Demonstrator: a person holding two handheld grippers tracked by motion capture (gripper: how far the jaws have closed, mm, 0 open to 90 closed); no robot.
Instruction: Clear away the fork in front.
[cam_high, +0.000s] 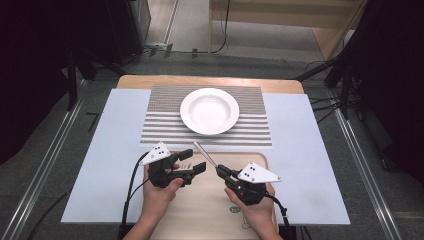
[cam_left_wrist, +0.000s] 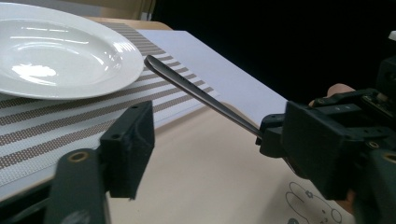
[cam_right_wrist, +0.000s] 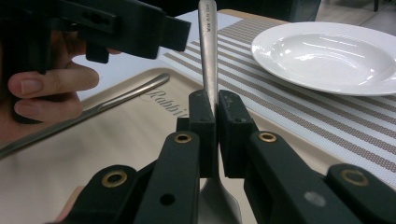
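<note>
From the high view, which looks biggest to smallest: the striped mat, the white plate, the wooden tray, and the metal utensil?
1. striped mat
2. wooden tray, partly hidden by the hands, so its rank against the mat is unsure
3. white plate
4. metal utensil

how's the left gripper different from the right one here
The right gripper is shut on a metal utensil, handle pointing toward the white plate; the left gripper is open and holds nothing. The left one's fingers stand apart, while the right's press together. Both are black and hand-held over the tan tray.
</note>
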